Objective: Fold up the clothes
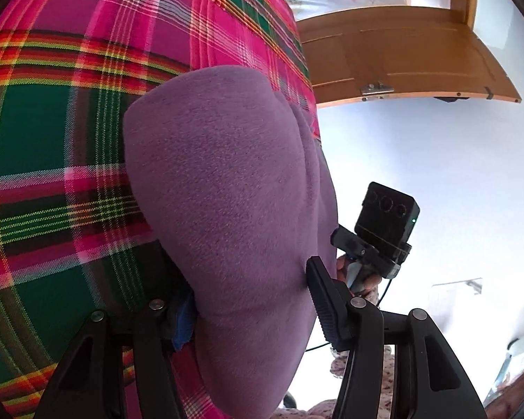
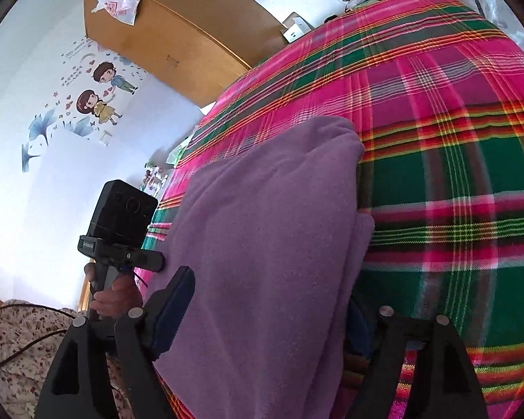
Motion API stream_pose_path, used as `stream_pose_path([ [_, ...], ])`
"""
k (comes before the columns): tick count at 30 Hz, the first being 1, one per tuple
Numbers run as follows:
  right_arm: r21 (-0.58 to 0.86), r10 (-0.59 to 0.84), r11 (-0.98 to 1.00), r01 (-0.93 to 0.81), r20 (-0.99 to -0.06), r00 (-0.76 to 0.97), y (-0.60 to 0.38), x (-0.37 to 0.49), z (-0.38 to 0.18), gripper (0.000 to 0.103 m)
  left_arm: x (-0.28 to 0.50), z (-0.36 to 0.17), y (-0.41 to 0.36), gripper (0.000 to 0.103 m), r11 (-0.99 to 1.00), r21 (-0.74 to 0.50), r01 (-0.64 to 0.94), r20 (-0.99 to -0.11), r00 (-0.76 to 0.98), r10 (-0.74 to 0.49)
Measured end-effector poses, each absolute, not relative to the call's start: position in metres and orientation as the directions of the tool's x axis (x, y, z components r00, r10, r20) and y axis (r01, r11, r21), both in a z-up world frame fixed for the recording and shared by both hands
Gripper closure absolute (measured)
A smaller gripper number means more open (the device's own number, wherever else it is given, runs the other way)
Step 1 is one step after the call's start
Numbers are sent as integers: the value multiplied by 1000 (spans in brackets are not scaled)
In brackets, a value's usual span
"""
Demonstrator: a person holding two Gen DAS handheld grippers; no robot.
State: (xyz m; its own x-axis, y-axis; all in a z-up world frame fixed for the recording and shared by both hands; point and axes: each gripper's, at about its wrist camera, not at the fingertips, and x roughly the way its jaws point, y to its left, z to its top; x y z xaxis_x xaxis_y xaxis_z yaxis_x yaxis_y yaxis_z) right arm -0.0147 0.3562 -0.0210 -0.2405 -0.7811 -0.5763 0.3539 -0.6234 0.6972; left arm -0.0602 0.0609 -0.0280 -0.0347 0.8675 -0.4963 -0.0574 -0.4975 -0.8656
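1. Left wrist view, nearest: the left gripper (image 1: 255,317) has the folded purple fleece garment (image 1: 227,188) between its two black fingers. The right-hand ribbed pad (image 1: 326,309) lies against the fabric edge, and the other finger is mostly hidden behind the bundle, so I cannot tell whether it truly pinches or only brackets the cloth.
2. Right wrist view, nearest: the right gripper (image 2: 258,317) stands at its widest, straddling the same purple garment (image 2: 262,244). Its left finger (image 2: 173,310) sits just beside the fabric without clearly pressing, which looks like a release.
3. Both grippers flank the near end of the bundle from opposite sides, probably to steady the finished fold as it settles.
4. Beneath it, the garment rests on the pink, green and red plaid bedspread (image 2: 454,174), whose flat spread serves as the folding surface.
5. Beside it, each view shows the other handheld device with its black camera block (image 1: 387,216). A small label on that device's bracket (image 2: 88,244) is too small to read.
6. Farther off, a wooden door (image 1: 401,59) and a wooden cabinet (image 2: 164,35) stand by the white wall. Cartoon wall stickers (image 2: 97,94) carry writing that is illegible.
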Motion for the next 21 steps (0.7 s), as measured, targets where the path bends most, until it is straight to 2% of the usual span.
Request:
stream_pose_path([
  [8, 686, -762, -647, 332, -582, -283, 360, -10, -22, 27, -44, -27, 67, 45, -517, -855, -50, -512, -83, 855],
  [10, 679, -745, -667, 308, -592, -308, 362, -7, -23, 34, -41, -29, 66, 47, -517, -856, -35, -512, -91, 854],
  [12, 674, -726, -685, 276, -603, -330, 366, -6, -25, 48, -39, -31, 65, 50, -514, -858, -19, -510, -95, 855],
  [14, 693, -722, -684, 229, -597, -350, 371, -6, -28, 55, -37, -34, 63, 53, -506, -863, 7, -504, -96, 858],
  [18, 684, -707, -697, 215, -606, -366, 365, -2, -26, 75, -30, -33, 62, 56, -523, -853, -2, -520, -96, 849],
  [21, 636, -671, -735, 235, -630, -392, 356, 2, -17, 78, -27, -27, 63, 59, -532, -847, -17, -528, -91, 844],
])
